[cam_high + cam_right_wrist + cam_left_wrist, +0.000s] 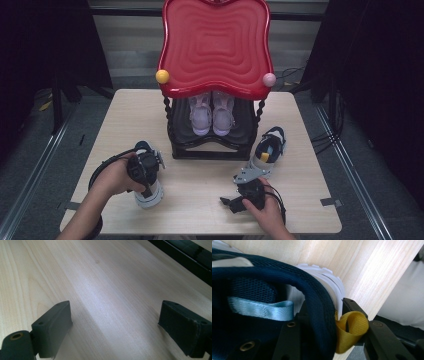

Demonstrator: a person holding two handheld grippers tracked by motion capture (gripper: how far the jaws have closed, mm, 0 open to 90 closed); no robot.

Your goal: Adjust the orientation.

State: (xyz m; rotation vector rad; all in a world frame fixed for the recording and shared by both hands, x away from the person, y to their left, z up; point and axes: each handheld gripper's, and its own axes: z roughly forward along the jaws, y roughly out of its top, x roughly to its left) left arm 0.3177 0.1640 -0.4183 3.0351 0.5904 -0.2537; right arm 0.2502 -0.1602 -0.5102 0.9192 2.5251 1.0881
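A navy and white sneaker (152, 199) stands on the wooden table (200, 185) at the front left. My left gripper (147, 186) points down onto its heel. In the left gripper view my left gripper (324, 312) is shut on the sneaker's padded heel collar (317, 297): one jaw is inside the shoe, and the other presses the yellow pull loop (350, 326) against the heel. The matching sneaker (267, 147) lies to the right of the rack. My right gripper (229, 205) is held low at the front right, open (115, 325), with bare wood between its jaws.
A black shoe rack (210, 150) with a wavy red top (215, 45) stands at the table's back middle. A pair of pink shoes (212, 115) sits on its shelf. A yellow ball (162, 76) and a pink ball (269, 79) mark the top's front corners.
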